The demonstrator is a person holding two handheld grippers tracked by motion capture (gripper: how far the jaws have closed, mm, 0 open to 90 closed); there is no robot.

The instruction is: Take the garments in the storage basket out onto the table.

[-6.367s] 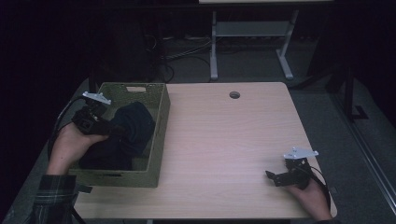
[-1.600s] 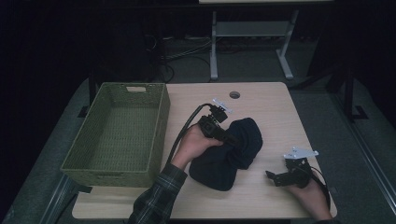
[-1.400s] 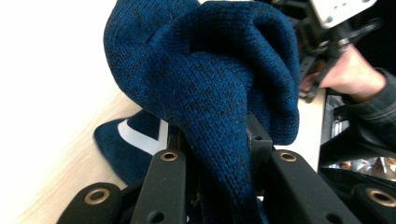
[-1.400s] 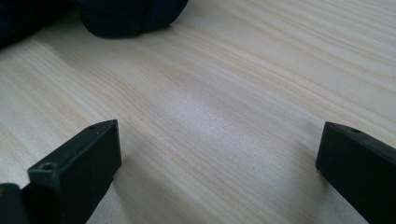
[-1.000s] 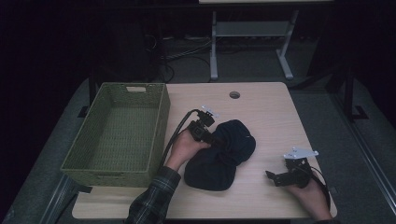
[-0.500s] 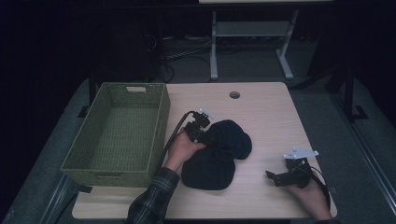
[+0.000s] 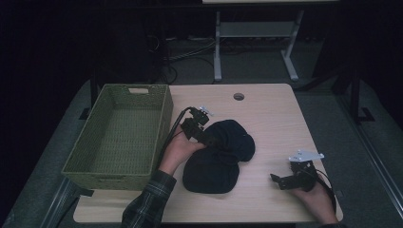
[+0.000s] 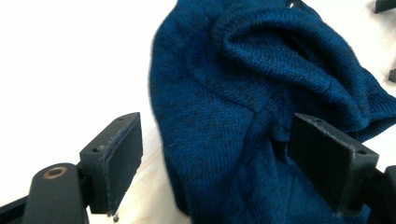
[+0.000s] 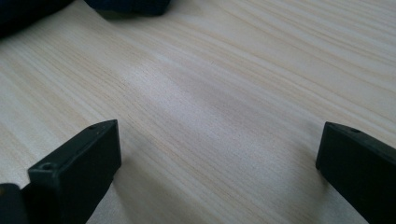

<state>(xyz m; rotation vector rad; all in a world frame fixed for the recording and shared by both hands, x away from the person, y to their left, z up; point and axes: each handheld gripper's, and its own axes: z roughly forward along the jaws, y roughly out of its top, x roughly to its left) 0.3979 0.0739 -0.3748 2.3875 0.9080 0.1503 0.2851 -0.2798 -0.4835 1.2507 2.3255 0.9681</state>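
While a dark blue knit garment (image 7: 219, 154) lies crumpled near the middle of the desk (image 7: 271, 118), the left gripper (image 7: 207, 139) rests at the garment's left edge, its jaws spread wide. Seen in the left gripper view, the garment (image 8: 261, 112) bunches in soft folds between and beyond the two black jaws, one jaw over bare wood beside the cloth, the other over the fabric; neither jaw is pinching it. The person's left hand (image 7: 178, 151) holds that gripper from below, a plaid sleeve (image 7: 147, 206) entering at the desk's near edge, and a black cable (image 7: 172, 130) loops from the gripper along the basket's side.

A green woven basket (image 7: 119, 137) stands at the desk's left edge, overhanging its near left corner, with nothing showing inside it. The garment sits just beside the basket, apart from it.

Near the desk's near right corner, the right gripper (image 7: 280, 181) lies low over the wood in the person's right hand (image 7: 316, 199), well apart from the garment. In the right gripper view its jaws stand wide apart over bare pale woodgrain (image 9: 224, 102), holding nothing, with a dark edge of cloth at the top left.

A round cable hole (image 7: 238, 96) marks the desk's far edge
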